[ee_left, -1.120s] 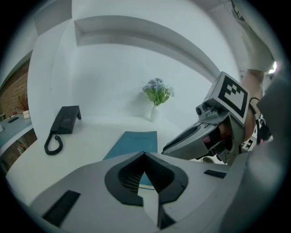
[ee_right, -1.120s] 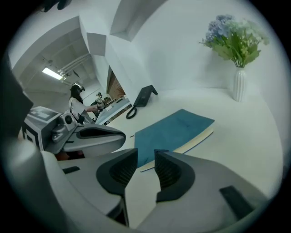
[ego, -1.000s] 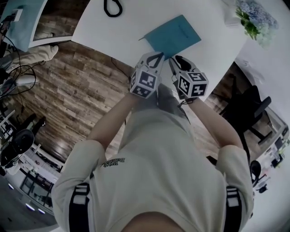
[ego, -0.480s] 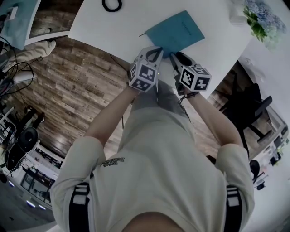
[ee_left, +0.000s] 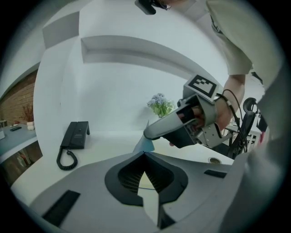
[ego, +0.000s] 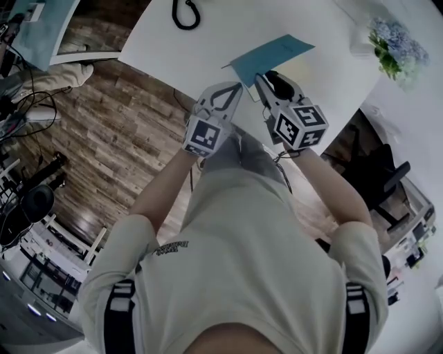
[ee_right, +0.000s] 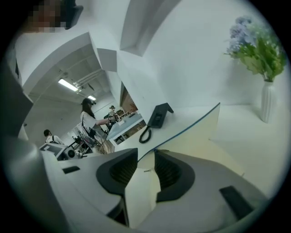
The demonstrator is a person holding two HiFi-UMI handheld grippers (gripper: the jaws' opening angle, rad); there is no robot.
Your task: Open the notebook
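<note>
The blue notebook (ego: 271,52) lies on the white table (ego: 208,41) near its front edge. Its cover stands tilted up and shows a cream inner side (ee_right: 200,132). My right gripper (ego: 260,78) is shut on the cover's near edge, and the blue rim runs straight into the jaws (ee_right: 152,152). My left gripper (ego: 237,87) is just left of it at the notebook's near corner, jaws together at the tips (ee_left: 145,154) with nothing seen between them. From the left gripper view the lifted cover (ee_left: 144,144) pokes up beyond the tips, under the right gripper (ee_left: 149,134).
A black desk phone (ee_left: 75,135) with a coiled cord (ego: 185,14) sits at the table's far left. A vase of flowers (ego: 396,43) stands at the far right. Wooden floor (ego: 104,138) lies to the left. People work at a distant desk (ee_right: 91,120).
The notebook lay flat and closed before; now its cover is raised in my right gripper. My left gripper has drawn back a little toward the table's edge.
</note>
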